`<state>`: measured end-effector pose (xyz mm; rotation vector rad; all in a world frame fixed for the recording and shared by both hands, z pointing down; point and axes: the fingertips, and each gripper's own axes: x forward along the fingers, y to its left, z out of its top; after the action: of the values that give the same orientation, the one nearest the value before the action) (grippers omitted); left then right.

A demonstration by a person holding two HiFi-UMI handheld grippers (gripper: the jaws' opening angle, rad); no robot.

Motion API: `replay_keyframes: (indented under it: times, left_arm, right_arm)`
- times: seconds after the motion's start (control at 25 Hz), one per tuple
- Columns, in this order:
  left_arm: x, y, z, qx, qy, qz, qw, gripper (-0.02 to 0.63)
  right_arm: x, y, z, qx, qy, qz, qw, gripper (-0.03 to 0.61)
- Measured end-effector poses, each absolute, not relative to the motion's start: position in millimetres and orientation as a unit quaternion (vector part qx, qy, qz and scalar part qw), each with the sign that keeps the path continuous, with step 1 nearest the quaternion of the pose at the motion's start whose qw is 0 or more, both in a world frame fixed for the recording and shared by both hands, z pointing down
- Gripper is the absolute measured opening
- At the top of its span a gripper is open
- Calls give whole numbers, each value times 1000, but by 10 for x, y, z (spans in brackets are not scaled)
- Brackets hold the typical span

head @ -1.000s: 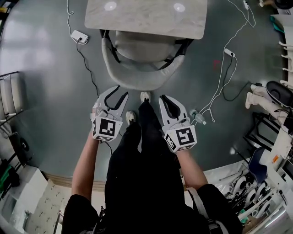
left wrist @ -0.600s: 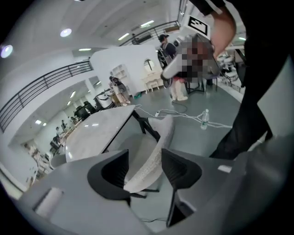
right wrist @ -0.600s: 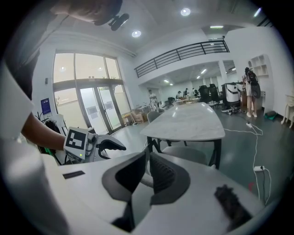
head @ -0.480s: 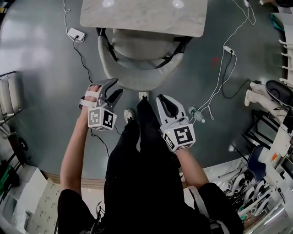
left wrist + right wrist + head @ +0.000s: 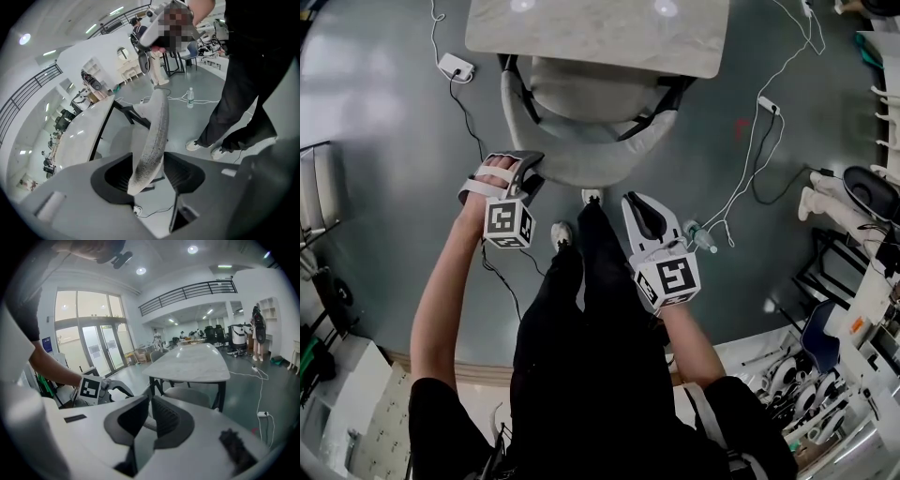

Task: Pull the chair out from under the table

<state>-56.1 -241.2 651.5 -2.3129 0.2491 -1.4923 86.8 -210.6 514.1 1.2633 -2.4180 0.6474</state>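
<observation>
From the head: shows the chair (image 5: 581, 98) tucked partly under the table (image 5: 600, 37), left gripper (image 5: 532, 167) at its back edge.
From the left gripper: just opened wide, chair back between the jaws, not squeezed.
From the right gripper (image 5: 150, 399): closed together, holding nothing.

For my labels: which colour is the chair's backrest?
The backrest is light grey, speckled; clearest in the left gripper view.
</observation>
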Motion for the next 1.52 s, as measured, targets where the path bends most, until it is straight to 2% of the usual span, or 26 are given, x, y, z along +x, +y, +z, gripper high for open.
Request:
replay_keyframes:
  times: [0.52, 0.76, 1.08, 1.32, 1.52]
  left_arm:
    - [-587, -2508, 6756, -814, 46, -549, 183, 176]
    - [-577, -2493, 6752, -814, 33, -552, 179, 158]
    - [-561, -2476, 6767, -809, 16, -555, 191, 140]
    - [-573, -2477, 6777, -807, 8, -558, 192, 132]
    - [-559, -2463, 6773, -808, 11, -555, 197, 132]
  right_arm:
    - [923, -2158, 5225, 447, -848, 222, 179, 18]
    - [903, -2199, 5326, 421, -857, 206, 214, 98]
    - [785, -2180, 5568, 340, -882, 156, 287, 169]
    - [731, -2111, 5894, 253, -878, 55, 402, 199]
    - [610, -2073, 6148, 182, -868, -35, 461, 219]
